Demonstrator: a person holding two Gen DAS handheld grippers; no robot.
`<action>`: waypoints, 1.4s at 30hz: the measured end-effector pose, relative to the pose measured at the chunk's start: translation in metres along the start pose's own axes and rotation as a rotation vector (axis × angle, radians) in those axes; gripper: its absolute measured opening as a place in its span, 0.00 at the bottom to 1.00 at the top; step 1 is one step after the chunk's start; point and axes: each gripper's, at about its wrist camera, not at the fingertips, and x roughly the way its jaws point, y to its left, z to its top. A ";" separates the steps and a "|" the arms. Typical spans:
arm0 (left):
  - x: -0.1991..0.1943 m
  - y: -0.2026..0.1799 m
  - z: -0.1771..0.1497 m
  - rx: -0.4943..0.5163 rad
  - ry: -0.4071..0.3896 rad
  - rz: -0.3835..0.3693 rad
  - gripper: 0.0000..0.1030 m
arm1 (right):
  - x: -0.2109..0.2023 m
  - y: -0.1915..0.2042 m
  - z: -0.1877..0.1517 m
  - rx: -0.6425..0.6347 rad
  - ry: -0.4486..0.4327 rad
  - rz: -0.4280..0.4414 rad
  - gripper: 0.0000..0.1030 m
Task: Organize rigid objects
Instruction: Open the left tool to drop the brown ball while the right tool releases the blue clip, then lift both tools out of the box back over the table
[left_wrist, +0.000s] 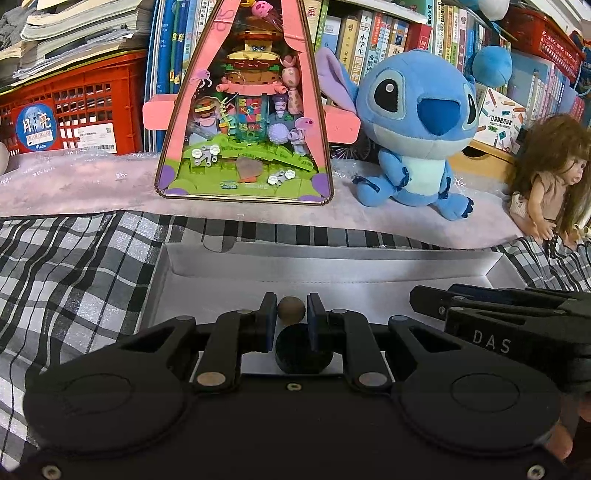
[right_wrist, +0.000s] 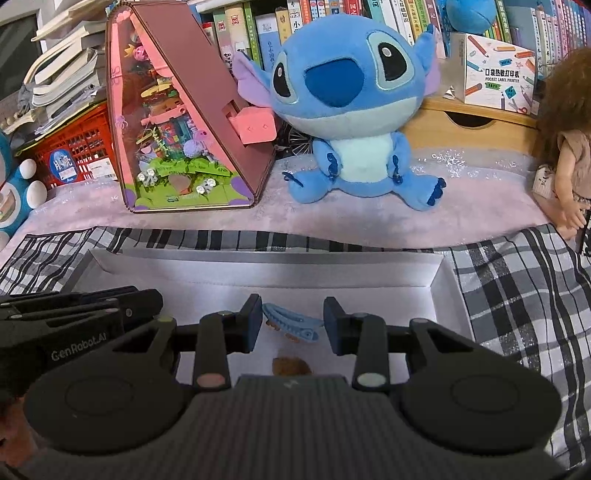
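I am working over the white tray (left_wrist: 369, 275). The small brown ball (left_wrist: 291, 309) is lying on the tray floor between my left gripper (left_wrist: 291, 308) fingers, which are standing narrow around it; whether they are touching it I cannot tell. My right gripper (right_wrist: 291, 321) is standing wide over the blue hair clip (right_wrist: 291, 325), holding nothing, with a brown object (right_wrist: 291, 366) just below. Judged step: placing items in the tray. The next move calls for lowering and closing squarely on the clip.
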 end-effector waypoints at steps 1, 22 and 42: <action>0.000 0.000 0.000 0.002 0.000 0.001 0.16 | 0.000 0.000 0.000 0.001 -0.001 0.000 0.41; -0.005 0.003 -0.003 0.003 -0.007 0.012 0.50 | -0.004 -0.008 -0.002 0.052 -0.004 0.001 0.58; -0.040 -0.001 -0.012 0.030 -0.055 -0.008 0.75 | -0.032 -0.017 -0.011 0.069 -0.062 -0.018 0.85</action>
